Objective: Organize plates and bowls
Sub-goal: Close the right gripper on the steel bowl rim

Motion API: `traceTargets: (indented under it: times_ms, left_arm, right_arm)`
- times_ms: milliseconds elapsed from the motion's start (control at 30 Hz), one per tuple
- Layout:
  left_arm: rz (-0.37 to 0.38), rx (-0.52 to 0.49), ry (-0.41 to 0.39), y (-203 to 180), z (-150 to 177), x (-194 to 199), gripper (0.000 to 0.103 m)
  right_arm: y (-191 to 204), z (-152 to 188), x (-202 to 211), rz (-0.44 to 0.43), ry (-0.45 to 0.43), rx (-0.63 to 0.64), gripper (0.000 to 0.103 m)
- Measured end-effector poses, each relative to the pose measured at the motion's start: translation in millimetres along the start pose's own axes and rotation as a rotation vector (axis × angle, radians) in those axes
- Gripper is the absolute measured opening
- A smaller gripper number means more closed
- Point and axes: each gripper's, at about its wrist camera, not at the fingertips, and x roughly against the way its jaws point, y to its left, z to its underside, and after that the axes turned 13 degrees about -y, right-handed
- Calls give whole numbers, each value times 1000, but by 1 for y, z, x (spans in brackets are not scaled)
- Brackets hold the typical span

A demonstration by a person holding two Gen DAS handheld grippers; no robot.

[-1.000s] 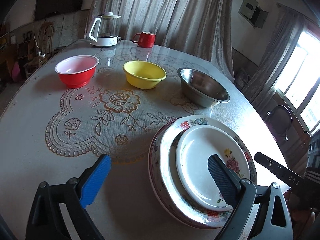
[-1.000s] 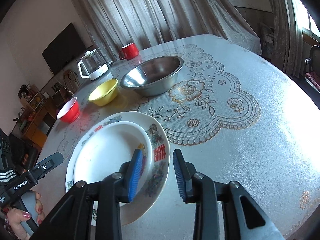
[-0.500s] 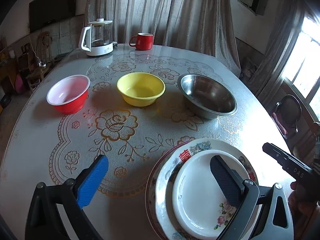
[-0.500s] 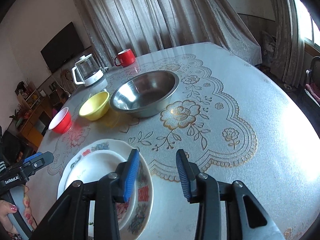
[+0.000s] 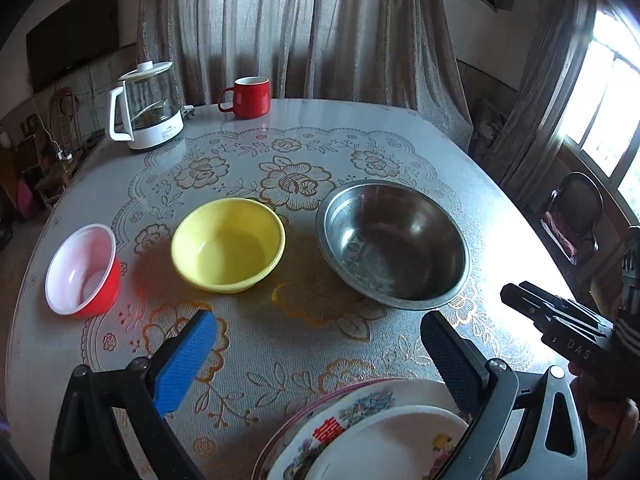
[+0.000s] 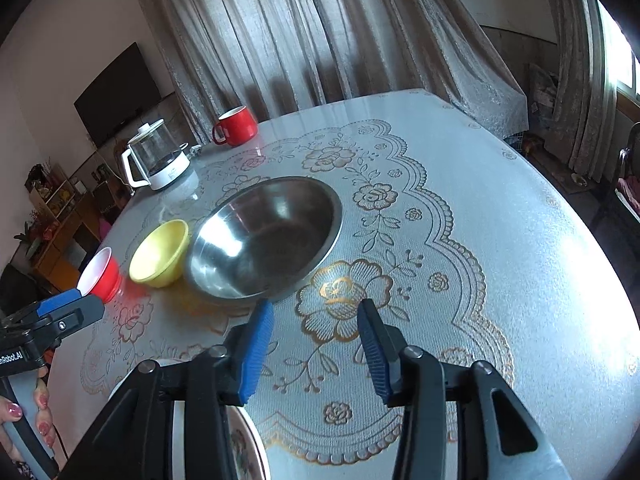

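Three bowls stand in a row on the table: a red bowl [image 5: 82,270] [image 6: 100,274] at the left, a yellow bowl [image 5: 228,245] [image 6: 160,254] in the middle, a steel bowl [image 5: 392,246] [image 6: 266,238] at the right. Stacked plates [image 5: 360,436] [image 6: 244,450], a small white one on larger flowered ones, lie at the near edge. My left gripper [image 5: 316,350] is open wide above the cloth in front of the yellow and steel bowls. My right gripper [image 6: 316,344] hovers just before the steel bowl, its jaws opening with nothing between them.
A glass kettle [image 5: 146,106] [image 6: 158,158] and a red mug [image 5: 248,96] [image 6: 235,126] stand at the table's far side. Curtains hang behind. A chair [image 5: 576,216] is off the table's right edge. A person's hand [image 6: 28,420] holds the left gripper.
Both grippers have moved forward off the plates toward the bowls, so the plates slid to the bottom of each view. The right gripper's jaws have spread wider.
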Motion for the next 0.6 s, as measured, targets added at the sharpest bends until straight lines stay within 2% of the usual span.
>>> traceTargets:
  times_ms: [200, 400, 600]
  left_arm:
    - [12, -41, 33, -7, -8, -46, 101]
    - [47, 26, 124, -1, -5, -89, 85]
    - [58, 49, 146, -1, -3, -111, 84]
  right_arm:
    - [-10, -18, -40, 7, 34, -35, 44]
    - [-20, -27, -81, -12, 88, -111, 44]
    - [-22, -22, -107, -15, 130, -132, 44]
